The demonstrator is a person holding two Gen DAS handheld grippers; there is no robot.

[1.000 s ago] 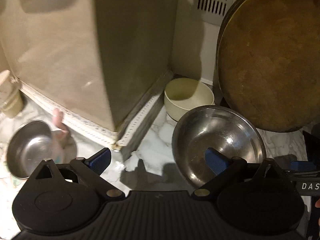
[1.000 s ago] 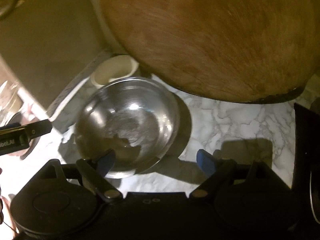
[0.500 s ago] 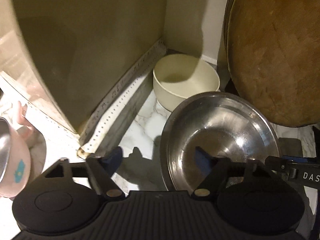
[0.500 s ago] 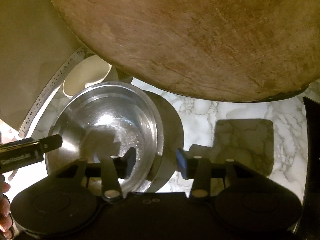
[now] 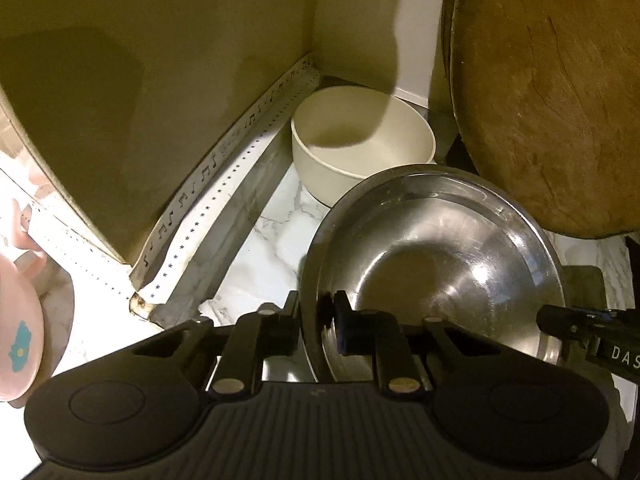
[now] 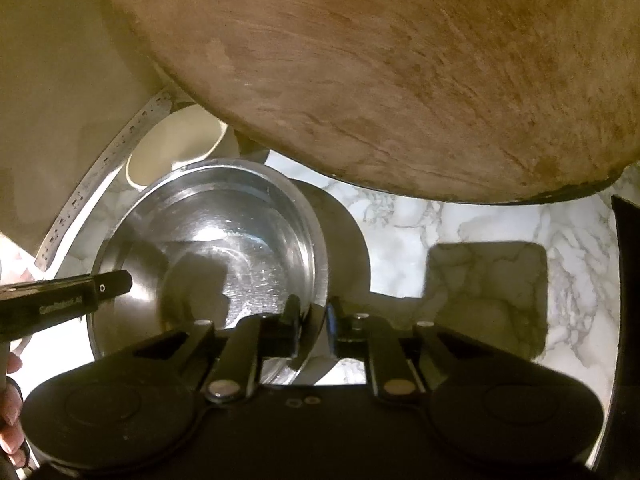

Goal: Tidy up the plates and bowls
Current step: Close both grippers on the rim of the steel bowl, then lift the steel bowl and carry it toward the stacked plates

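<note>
Now: steel bowl (image 5: 440,264) centre frame on marble counter (image 6: 460,232) | left gripper (image 5: 316,320) jaws just closed, pinching its left rim | right gripper (image 6: 314,320) likewise, right rim | cream bowl (image 5: 360,140) behind.

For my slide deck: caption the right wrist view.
Right gripper and left gripper clamp opposite rims of a steel bowl on marble, below a leaning wooden board.

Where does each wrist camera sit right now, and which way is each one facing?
Left wrist: on the left claw, facing steeply down at the steel bowl whose left rim it pinches; right claw's tip shows.
Right wrist: on the right claw, facing steeply down, pinching the bowl's right rim; left claw's tip and a hand show.
Shared: steel bowl, cream bowl, wooden board, marble counter.
</note>
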